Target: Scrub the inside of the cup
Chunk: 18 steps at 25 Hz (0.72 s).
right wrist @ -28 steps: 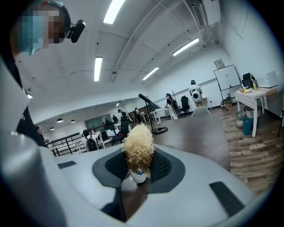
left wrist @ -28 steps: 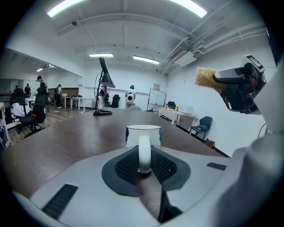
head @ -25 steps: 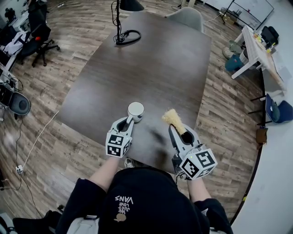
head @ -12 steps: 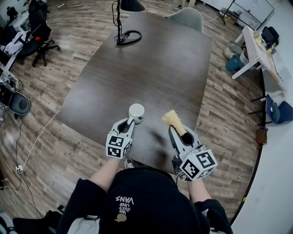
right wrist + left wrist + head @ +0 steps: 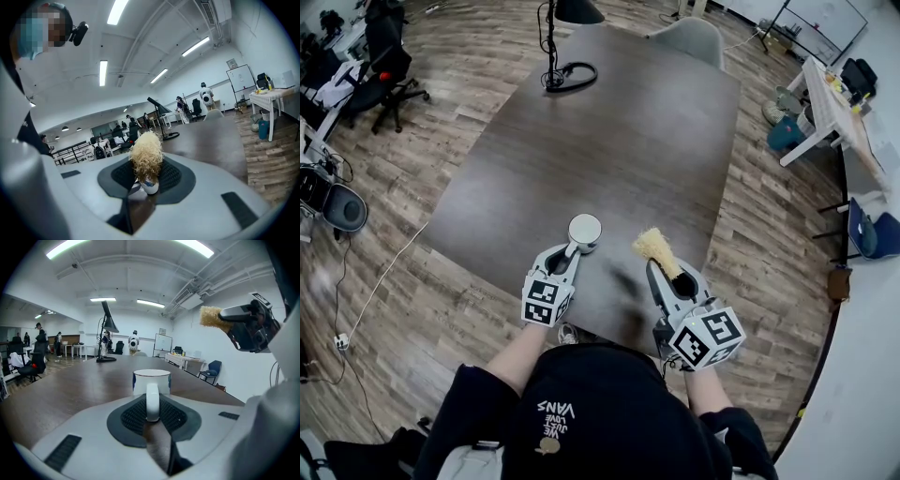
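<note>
The table (image 5: 619, 141) surface beyond the cup (image 5: 584, 228) is open. The lamp (image 5: 579, 11) stands at the far end, well apart. The brush (image 5: 652, 246) hangs near the cup's right.

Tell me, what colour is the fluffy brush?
The brush is pale straw-yellow, clearest in the right gripper view.

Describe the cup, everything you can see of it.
The cup is a white, glossy mug, ceramic by its look, with blue print on its sides and a loop handle. It is upright, mouth up, near the front edge of the dark table. The handle points at the person, clamped in the left gripper; nothing else touches it. Whether its base rests on the table is hidden.
</note>
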Available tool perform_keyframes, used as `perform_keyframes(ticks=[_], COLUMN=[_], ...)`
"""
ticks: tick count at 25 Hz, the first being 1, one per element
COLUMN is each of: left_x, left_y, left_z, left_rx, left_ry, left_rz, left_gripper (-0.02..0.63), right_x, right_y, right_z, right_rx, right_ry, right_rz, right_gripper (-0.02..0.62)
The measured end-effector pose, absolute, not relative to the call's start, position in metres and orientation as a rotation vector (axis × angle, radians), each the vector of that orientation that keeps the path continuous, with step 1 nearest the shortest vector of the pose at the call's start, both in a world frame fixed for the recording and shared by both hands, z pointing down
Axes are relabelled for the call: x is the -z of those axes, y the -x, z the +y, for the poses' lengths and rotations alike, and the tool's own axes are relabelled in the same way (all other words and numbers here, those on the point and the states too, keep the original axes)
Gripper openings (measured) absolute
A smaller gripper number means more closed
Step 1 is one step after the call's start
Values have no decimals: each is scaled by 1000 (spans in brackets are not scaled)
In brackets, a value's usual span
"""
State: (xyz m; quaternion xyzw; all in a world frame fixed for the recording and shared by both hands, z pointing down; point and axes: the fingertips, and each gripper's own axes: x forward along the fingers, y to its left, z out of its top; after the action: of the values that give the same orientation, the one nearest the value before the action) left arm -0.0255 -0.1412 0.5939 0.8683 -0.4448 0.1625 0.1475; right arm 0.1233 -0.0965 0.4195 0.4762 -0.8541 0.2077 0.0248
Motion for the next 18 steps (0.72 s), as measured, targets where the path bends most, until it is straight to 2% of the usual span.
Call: perform_keyframes(ticks=[18], left_x=[-599], left_y=[42], left_z=[-129], left_rx=[-492], left_ry=[-2598], left_rz=[-1316], left_gripper=[69], right_x=[-425], right_y=[-107], right_z=[-93], right_rx=[-646], right_ry=[-1435], right_rz=[-2653], right_gripper=[100])
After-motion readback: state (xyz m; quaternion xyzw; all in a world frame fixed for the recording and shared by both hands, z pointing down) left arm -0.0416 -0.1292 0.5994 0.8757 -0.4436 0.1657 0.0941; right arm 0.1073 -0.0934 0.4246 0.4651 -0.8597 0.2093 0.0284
